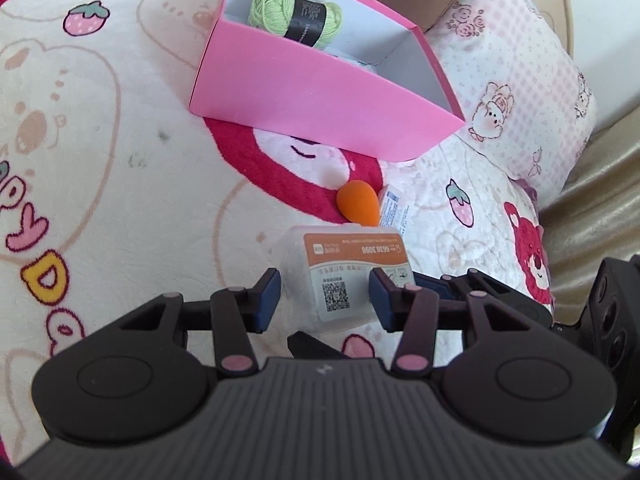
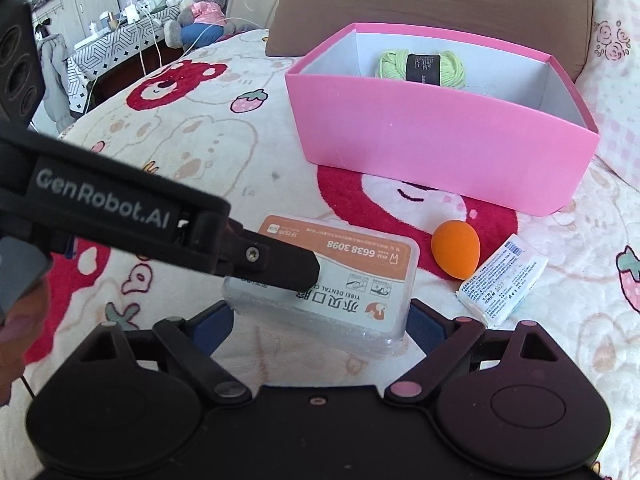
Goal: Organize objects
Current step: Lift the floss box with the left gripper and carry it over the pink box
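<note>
- Gripping from both sides: the left tool [image 1: 325, 295] and the right tool [image 2: 320, 326] each have their blue pads against one clear plastic floss-pick box with an orange-and-white label [image 1: 348, 276], so the box sits squeezed between two pairs of fingers.
- From the right wrist view, the left tool's black finger [image 2: 276, 264] reaches in from the left and lies across the label's near-left part.
- The right tool's jaws are set wide, spanning the box's long side; the left tool's jaws are narrower, across the short side.
- Just beyond the box, ahead of both tools, lies an orange egg-shaped makeup sponge [image 2: 456, 249] on the plush cartoon-bear blanket [image 2: 192, 152] covering the bed.
- Beside the sponge, to the right, rests a small white wrapped packet with blue print [image 2: 502, 282], close to the sponge.
- Farther ahead stands an open pink cardboard box with a white interior [image 2: 440, 152], well apart from the tools.
- Inside it, against the far wall, sits a pale green yarn skein with a black band [image 2: 424, 66].
- Behind the pink box leans a brown cushion [image 2: 400, 4].
</note>
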Demonstrator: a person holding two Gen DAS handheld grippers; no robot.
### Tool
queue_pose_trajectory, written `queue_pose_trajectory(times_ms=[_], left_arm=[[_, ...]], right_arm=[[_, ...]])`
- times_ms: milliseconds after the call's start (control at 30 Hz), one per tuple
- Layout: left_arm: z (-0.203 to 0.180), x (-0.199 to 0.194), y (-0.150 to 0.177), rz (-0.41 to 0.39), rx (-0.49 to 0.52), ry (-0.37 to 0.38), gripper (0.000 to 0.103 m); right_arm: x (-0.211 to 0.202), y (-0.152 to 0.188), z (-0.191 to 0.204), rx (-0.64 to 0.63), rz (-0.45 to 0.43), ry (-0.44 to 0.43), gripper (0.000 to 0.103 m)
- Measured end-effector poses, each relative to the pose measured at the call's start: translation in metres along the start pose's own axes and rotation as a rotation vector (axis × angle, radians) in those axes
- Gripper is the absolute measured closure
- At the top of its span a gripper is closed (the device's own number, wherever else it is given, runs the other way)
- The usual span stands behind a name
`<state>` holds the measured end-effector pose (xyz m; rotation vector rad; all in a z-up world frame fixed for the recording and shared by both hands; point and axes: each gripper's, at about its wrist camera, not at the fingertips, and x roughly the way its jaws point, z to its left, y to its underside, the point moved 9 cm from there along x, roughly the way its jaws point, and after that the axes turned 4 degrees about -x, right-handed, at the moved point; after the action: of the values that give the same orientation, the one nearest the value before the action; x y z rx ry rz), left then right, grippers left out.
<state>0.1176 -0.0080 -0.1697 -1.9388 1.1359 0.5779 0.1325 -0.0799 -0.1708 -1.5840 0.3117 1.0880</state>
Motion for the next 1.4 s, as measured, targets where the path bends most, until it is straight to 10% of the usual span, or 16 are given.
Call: queue_pose_trajectory(times_ms=[1400], left_arm=[[-0.095, -0.095, -0.047, 0.019, 0.221, 0.04, 0.055]], right_arm=[[-0.11, -0.079, 0.011, -0.065, 0.071, 0.109, 0.009]])
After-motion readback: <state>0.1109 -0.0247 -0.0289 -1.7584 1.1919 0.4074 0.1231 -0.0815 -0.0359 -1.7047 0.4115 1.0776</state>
